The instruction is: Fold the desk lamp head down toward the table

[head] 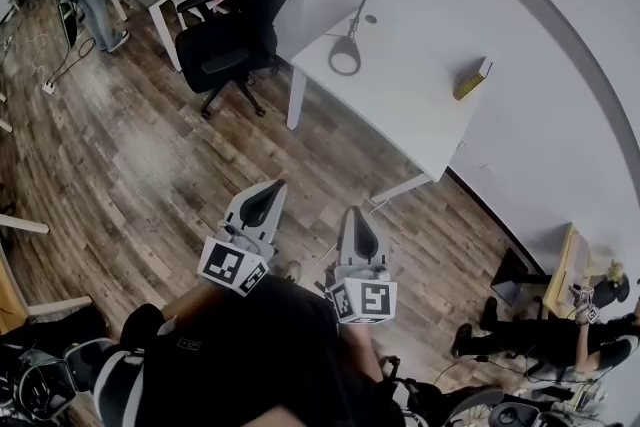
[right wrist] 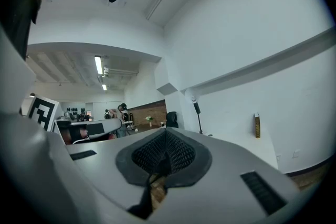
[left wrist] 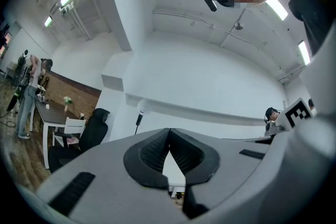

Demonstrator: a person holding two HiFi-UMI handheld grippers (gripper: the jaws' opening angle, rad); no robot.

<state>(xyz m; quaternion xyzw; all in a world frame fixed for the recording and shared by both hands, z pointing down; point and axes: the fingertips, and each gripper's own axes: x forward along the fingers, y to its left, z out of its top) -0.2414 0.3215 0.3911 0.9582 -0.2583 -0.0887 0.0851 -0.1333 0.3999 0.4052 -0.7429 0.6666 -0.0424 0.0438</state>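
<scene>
At lower centre, grippers: left gripper (head: 269,188) and right gripper (head: 357,214) were closed, empty.
Floor: wood planks (head: 150,165).
Table: white table (head: 420,105), upper right.
Desk lamp: desk lamp (head: 365,0) stood there, head raised.
Room: black chair (head: 245,15) beside the table.

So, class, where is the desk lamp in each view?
Head view: desk lamp top centre, on the white table.
Left gripper view: lamp just left of centre.
Right gripper view: lamp just right of centre.
Shared landmark: black office chair, to its left.
</scene>
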